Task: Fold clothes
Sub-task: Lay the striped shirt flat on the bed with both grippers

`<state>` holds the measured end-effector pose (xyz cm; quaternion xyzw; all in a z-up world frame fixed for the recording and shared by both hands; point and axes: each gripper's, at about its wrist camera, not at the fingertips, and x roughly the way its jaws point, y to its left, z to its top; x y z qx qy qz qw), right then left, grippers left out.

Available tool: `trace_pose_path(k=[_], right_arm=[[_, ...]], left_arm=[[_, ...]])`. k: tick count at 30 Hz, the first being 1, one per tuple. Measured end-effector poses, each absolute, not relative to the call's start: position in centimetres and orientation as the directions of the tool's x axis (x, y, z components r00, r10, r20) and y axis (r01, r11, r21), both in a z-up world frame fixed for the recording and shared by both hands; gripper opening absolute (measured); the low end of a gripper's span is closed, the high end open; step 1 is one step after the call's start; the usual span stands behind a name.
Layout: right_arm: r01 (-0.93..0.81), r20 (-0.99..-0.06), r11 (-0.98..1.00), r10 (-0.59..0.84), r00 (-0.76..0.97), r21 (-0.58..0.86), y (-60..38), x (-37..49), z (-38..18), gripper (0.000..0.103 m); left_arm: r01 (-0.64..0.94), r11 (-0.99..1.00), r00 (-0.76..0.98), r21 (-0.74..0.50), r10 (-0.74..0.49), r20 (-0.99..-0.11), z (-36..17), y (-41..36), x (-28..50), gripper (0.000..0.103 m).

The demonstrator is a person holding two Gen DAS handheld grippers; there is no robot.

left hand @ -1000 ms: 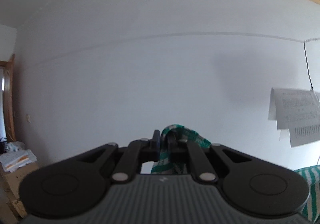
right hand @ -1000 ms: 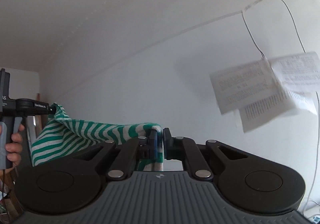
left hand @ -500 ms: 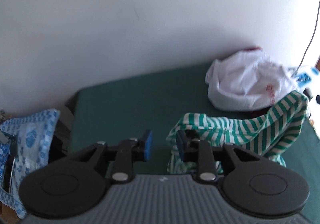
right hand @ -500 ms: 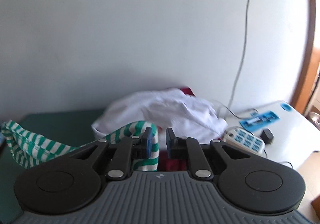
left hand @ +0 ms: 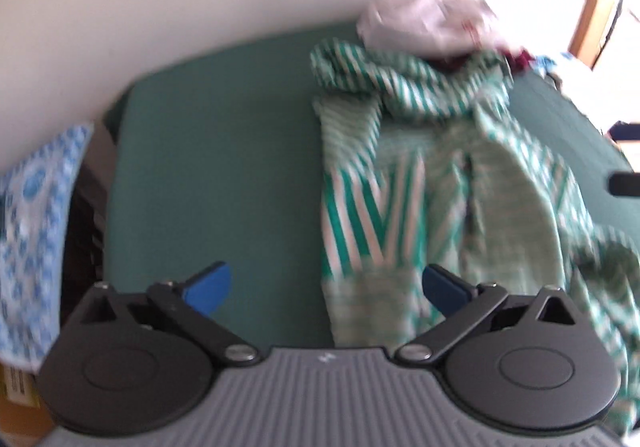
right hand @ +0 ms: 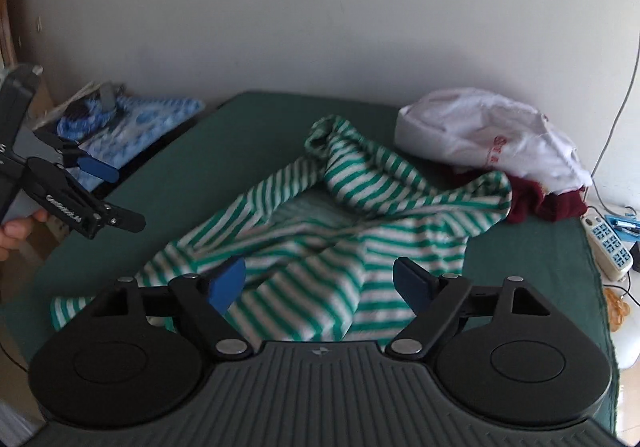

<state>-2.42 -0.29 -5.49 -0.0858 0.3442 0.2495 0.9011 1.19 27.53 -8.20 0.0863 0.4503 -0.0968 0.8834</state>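
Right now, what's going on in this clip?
A person holds a gripper in each hand over a green table. Both the left gripper and the right gripper are open and hold nothing. The striped shirt lies crumpled on the table, not yet folded. Behind it sit a white bag and a dark red garment.

Green table (right hand: 248, 135) is sitting against the wall, covered in a dark green cloth. A striped top (right hand: 340, 231) (left hand: 420, 175) is lying crumpled across the middle, spreading from the far side down to the near edge. Behind it a white bag (right hand: 488, 139) (left hand: 424, 23) with red print is sitting at the far right corner, and a maroon garment (right hand: 540, 203) is poking out from under the bag, touching the top's right edge.
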Motion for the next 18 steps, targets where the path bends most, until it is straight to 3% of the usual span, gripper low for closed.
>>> trace_pose_path(k=[4, 7, 10, 11, 12, 13, 14, 15, 17, 18], right_arm=[[-0.619, -0.697, 0.785, 0.442, 0.564, -0.003, 2.4, -4.8, -8.7, 0.083], [-0.668, -0.72, 0.737, 0.411, 0.56, -0.099, 4.4, -5.7, -10.5, 0.083], [-0.656, -0.709, 0.739, 0.38, 0.595, -0.154, 5.0, -5.4, -11.8, 0.071], [-0.646, -0.705, 0.746, 0.37, 0.605, -0.162, 5.0, -5.1, -12.1, 0.058], [-0.625, -0.708, 0.768, 0.365, 0.605, -0.138, 4.6, -4.6, -12.2, 0.046], [-0.598, -0.712, 0.796, 0.363, 0.6, -0.098, 3.9, -4.1, -12.2, 0.015], [-0.568, -0.71, 0.821, 0.37, 0.599, -0.052, 3.1, -3.6, -12.0, 0.006], [-0.544, -0.697, 0.839, 0.379, 0.608, -0.018, 2.1, -3.4, -11.6, 0.006], [-0.496, -0.661, 0.868, 0.379, 0.648, 0.012, 0.2, -3.4, -10.5, 0.005], [-0.467, -0.642, 0.884, 0.363, 0.676, 0.008, -0.8, -3.5, -9.8, 0.005]], left_arm=[[0.224, 0.969, 0.539, 0.104, -0.034, -0.842, -11.0, 26.2, -3.4, 0.102], [0.195, 0.974, 0.504, 0.12, 0.005, -0.864, -13.0, 25.5, -5.7, 0.102], [0.118, 0.99, 0.464, 0.081, 0.017, -0.886, -14.4, 25.8, -5.0, 0.095], [0.099, 0.994, 0.463, 0.053, 0.001, -0.886, -14.4, 25.9, -4.9, 0.089], [0.083, 0.996, 0.464, 0.024, -0.018, -0.886, -14.3, 25.9, -4.8, 0.076], [0.067, 0.998, 0.465, -0.006, -0.036, -0.885, -14.3, 25.9, -4.7, 0.068], [0.06, 0.998, 0.465, -0.008, -0.035, -0.885, -14.1, 25.6, -4.6, 0.048], [0.054, 0.999, 0.464, -0.004, -0.029, -0.885, -13.9, 25.3, -4.5, 0.03], [0.051, 0.999, 0.466, 0.0, -0.024, -0.885, -13.6, 24.8, -4.4, 0.016], [0.05, 0.999, 0.467, 0.001, -0.022, -0.884, -13.5, 24.5, -4.4, 0.014]])
